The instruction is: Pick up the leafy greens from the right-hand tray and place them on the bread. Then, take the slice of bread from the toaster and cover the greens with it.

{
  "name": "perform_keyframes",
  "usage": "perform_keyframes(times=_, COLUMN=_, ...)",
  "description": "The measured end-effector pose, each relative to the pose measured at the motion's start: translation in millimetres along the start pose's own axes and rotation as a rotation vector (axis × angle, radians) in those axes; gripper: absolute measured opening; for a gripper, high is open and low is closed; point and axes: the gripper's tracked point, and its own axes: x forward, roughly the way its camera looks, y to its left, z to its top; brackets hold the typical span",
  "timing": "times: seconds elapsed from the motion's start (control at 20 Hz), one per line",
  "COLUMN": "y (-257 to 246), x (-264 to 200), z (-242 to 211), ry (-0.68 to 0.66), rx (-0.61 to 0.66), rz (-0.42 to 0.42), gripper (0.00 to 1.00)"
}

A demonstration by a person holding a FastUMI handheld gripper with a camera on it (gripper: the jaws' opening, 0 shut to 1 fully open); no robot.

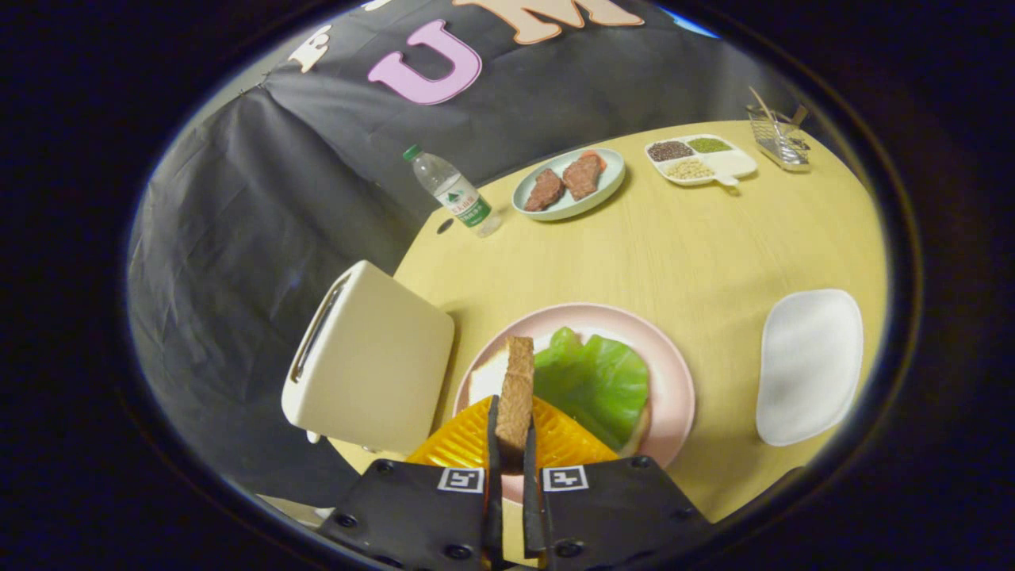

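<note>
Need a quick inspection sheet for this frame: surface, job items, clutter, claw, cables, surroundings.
Surface: yellow round table, bare between the items.
Job's things: leafy greens lie on bread on the pink plate; bread slice held edge-up above them; toaster beside the plate; white tray has nothing on it.
Clutter: water bottle, plate of meat, divided dish of grains, wire basket.
Claw: both fingers press on the bread slice.
Cables: nothing seen.
Surroundings: black cloth wall.
</note>
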Motion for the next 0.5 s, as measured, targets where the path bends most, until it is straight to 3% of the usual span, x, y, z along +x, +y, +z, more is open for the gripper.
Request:
perform_keyframes(times=0.05, y=-5.6, x=0.0, z=-1.0, ry=0.001, rx=-0.011, rz=-0.010, gripper=0.13)
perform_keyframes(times=0.35, y=-38.6, x=-1.6, z=-3.2, ry=0.008, rx=-0.106, rz=-0.101, gripper=0.53)
perform_keyframes(times=0.5, y=-40.1, x=-12.3, z=6.1, ry=-0.027, rx=-0.154, rz=-0.096, gripper=0.74)
